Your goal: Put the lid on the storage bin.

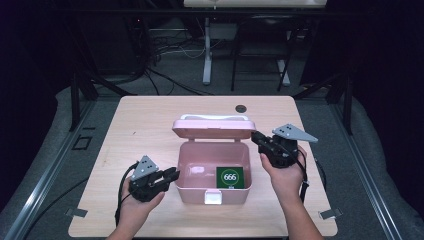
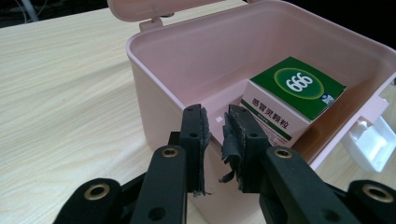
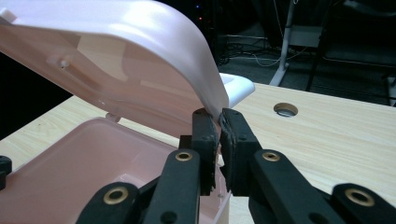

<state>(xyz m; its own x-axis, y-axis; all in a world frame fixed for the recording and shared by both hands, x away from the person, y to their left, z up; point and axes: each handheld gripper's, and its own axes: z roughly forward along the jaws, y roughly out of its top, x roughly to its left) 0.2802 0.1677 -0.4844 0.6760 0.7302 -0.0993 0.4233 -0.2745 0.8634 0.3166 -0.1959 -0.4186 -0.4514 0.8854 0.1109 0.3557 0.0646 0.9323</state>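
Right gripper view is showing the right gripper [image 3: 218,122] pinching the curved edge of the pink lid [image 3: 116,56], with both pads pressed on the rim and the lid rising from the jaw tips toward 10 o'clock. In the high view the right gripper [image 1: 257,138] is sitting at the lid's [image 1: 214,128] 3 o'clock end, the lid standing half raised at 12 o'clock of the pink box [image 1: 212,192].

Left gripper view is showing the left gripper [image 2: 215,122] with jaws drawn almost together, a narrow gap between the frayed pads, straddling the box's [image 2: 154,98] near wall; whether the pads are pressing that wall cannot be told. In the high view the left gripper [image 1: 172,176] is lying against the box's 9 o'clock side.

Inside the box, the green and white carton [image 2: 292,100] is lying at 2 o'clock of the left jaw tips, near them but apart. Its green top is bearing "666" in a white ring, and Chinese characters are running along the white side. In the high view the carton [image 1: 230,178] is occupying the box's 4 o'clock corner. The box is resting mid-table [image 1: 140,120].
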